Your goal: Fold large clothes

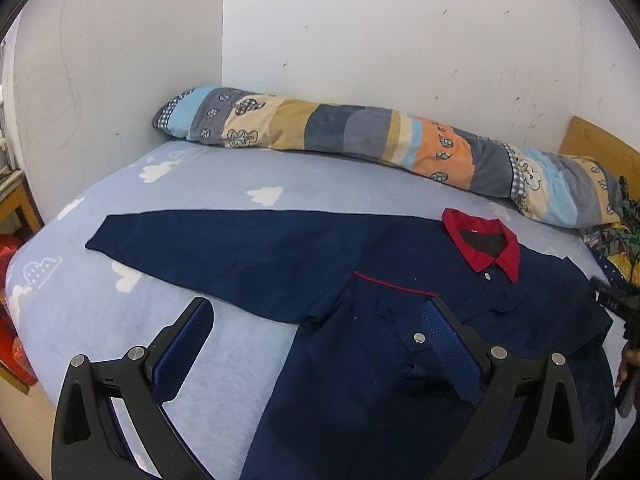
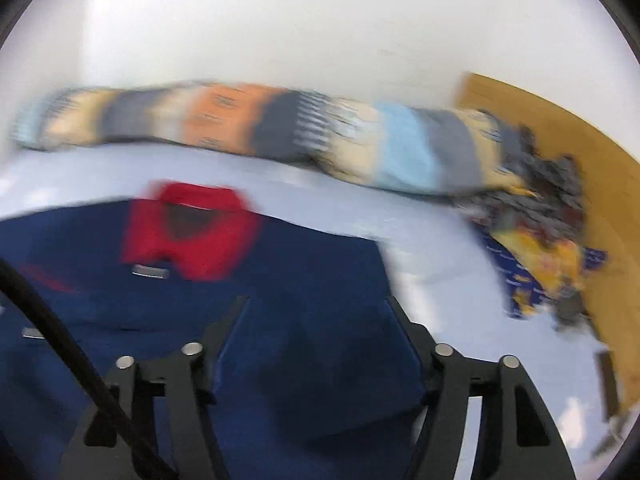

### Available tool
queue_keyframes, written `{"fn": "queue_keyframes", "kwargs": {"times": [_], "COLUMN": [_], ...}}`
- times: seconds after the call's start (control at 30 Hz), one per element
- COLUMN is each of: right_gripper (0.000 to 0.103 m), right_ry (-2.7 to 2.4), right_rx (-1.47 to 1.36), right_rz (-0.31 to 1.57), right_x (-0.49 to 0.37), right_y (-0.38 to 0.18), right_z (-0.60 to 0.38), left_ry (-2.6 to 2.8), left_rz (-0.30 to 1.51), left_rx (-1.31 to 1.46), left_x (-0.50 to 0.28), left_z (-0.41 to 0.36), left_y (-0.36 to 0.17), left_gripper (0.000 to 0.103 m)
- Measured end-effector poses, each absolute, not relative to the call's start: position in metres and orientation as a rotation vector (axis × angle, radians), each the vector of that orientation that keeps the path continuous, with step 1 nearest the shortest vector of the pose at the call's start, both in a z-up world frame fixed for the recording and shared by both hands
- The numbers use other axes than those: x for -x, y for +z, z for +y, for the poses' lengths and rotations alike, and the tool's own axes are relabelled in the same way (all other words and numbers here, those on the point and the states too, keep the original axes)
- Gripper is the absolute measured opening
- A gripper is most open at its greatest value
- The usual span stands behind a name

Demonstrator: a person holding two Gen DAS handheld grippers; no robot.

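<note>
Left-wrist view: navy shirt (image 1: 360, 280) lies flat, front up, on the cloud-print bedsheet (image 1: 120, 208); one sleeve (image 1: 192, 244) stretches left, red collar (image 1: 486, 244) at right. Left gripper (image 1: 316, 344) hovers spread, empty. Right-wrist view, blurred: right gripper (image 2: 316, 344) spread over cloth, pinching nothing. Fabric looks light and limp; best pinched at cuff or hem.

White walls (image 1: 360, 40), bed (image 1: 224, 176), wooden headboard (image 2: 560, 128)

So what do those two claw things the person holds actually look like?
Both match: the left gripper and right gripper are black plastic frames with curved arms, round silver pivot bolts, and two flat fingers faced with blue pads; the left's look dotted. A black cable crosses the right view.
</note>
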State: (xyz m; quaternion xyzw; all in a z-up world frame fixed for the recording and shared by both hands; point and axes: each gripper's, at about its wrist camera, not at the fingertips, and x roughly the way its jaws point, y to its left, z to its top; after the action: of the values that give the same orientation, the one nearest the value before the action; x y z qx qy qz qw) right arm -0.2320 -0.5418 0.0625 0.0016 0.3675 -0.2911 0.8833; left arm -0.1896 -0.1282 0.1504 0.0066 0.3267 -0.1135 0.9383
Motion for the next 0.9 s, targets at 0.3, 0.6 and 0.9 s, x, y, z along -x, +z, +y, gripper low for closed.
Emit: {"fn": "queue_keyframes", "kwargs": {"times": [0.3,0.6,0.9], "right_gripper": [0.062,0.074,0.076], "right_ry": [-0.567,-0.180,-0.151], "right_rx": [-0.271,-0.094,0.233], "right_rz": [1.059,0.979,0.959], "right_x": [0.231,0.227,0.247], "right_y": [0.014,0.028,0.031], "right_z": [-0.582,-0.437,-0.353], "left_ry": [-0.228,-0.246,-0.240], "left_rz": [0.696,0.718,0.740], "left_rx": [-0.013,-0.006,0.045], "left_x": [0.184,0.182,0.179], "left_z": [-0.126,-0.127,-0.113], "left_y": [0.142,0.138,0.137], "left_gripper": [0.103,0.103,0.103]}}
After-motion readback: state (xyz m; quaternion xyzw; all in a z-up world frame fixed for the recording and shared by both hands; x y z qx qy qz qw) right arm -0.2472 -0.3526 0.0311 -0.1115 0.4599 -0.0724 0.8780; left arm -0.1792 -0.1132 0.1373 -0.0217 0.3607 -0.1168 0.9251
